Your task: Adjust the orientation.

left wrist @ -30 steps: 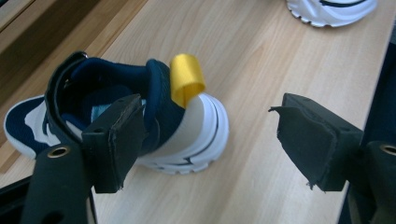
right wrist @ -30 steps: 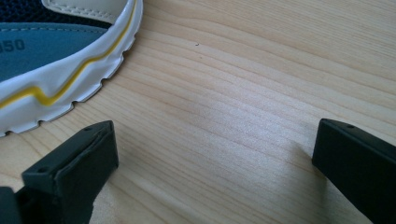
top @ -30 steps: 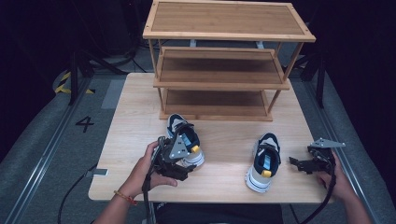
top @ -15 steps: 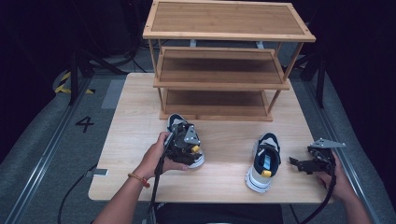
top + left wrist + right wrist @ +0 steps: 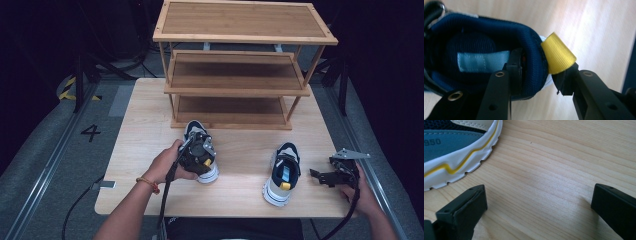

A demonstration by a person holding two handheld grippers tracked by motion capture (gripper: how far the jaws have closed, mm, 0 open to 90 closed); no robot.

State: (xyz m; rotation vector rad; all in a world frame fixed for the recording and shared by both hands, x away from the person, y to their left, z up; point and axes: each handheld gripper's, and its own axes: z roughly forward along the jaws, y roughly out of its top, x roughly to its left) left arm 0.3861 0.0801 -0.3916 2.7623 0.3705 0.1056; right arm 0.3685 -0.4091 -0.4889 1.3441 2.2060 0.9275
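— Navy mesh is what my left claw (image 5: 541,75) has: one jaw sits inside the heel collar of the left sneaker (image 5: 201,157), the other outside under the yellow pull tab (image 5: 558,53), the two pinched on the padded rim.

— And your other claw?

— My right claw (image 5: 536,202) stands wide apart and holds nothing, low over the wooden table (image 5: 240,150), just beside the right sneaker (image 5: 282,172).

— How far along are you?

— Barely begun, I'd judge. Both sneakers are on the table in front of the bamboo shoe rack (image 5: 240,65), and the shelves I can see hold nothing. One is gripped but not clearly lifted; the other is untouched.

— How do they look?

— Dark blue uppers, chunky white soles with a yellow stripe, toes toward the rack.
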